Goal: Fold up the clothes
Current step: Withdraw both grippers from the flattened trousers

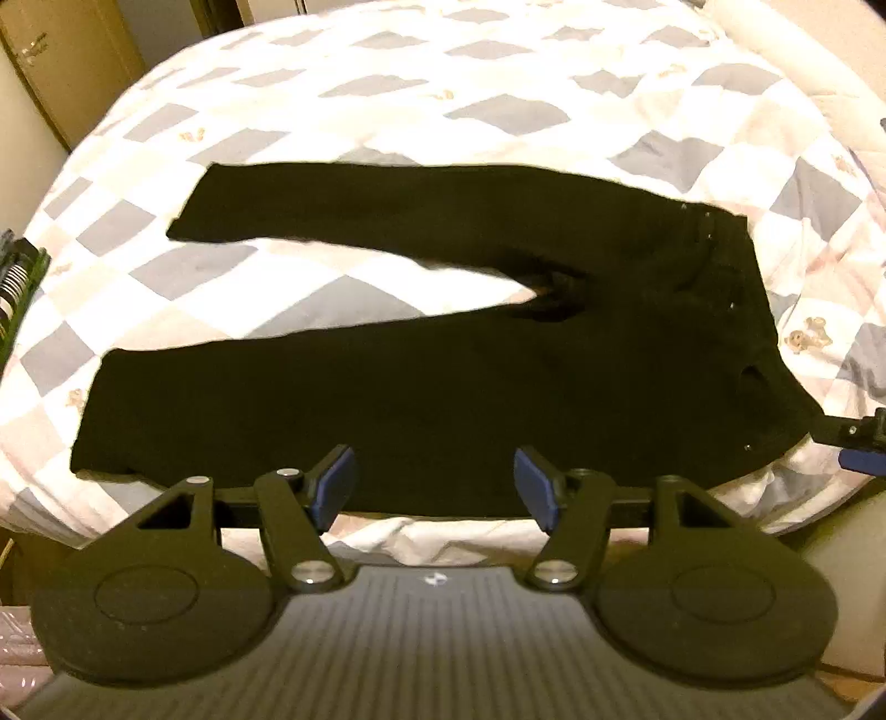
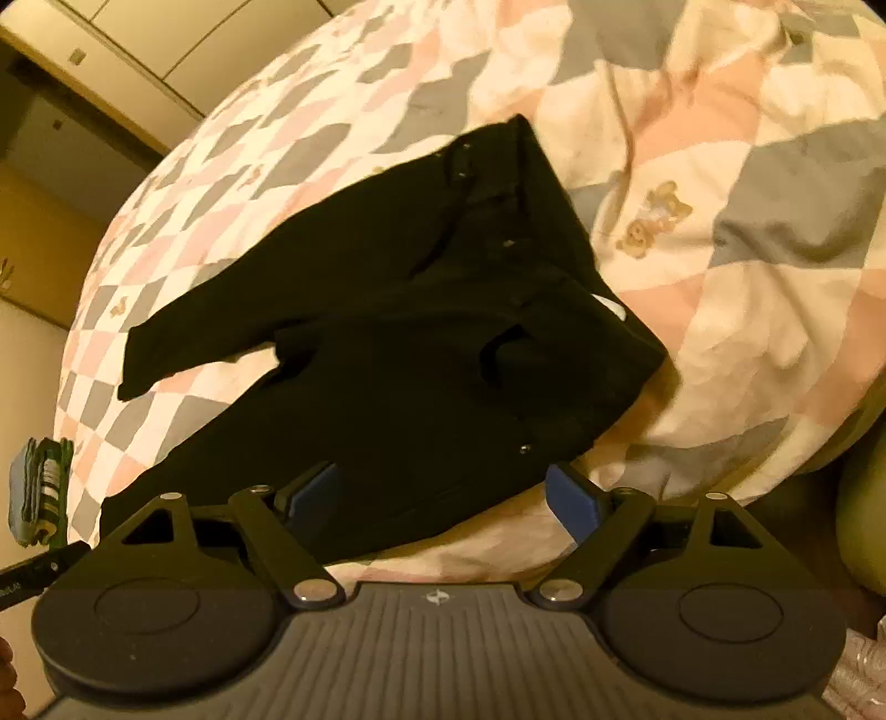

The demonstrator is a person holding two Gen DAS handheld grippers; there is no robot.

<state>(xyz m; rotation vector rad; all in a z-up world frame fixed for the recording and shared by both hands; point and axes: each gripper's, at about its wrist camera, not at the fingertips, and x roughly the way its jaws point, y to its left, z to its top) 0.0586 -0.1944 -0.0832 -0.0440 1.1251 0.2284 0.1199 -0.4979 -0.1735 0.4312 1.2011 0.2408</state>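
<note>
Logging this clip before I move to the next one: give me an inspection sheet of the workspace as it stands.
Surface: bed under a checked quilt, rumpled at the right.
Job's things: black trousers lying flat, legs spread apart, waistband to the right, unfolded.
Clutter: folded striped cloth stack at the bed's left edge.
Grippers: left gripper open at the near trouser leg's edge; right gripper open near the waistband; neither holds anything.
Cables: nothing seen.
Surroundings: pale cabinet doors behind the bed.
</note>
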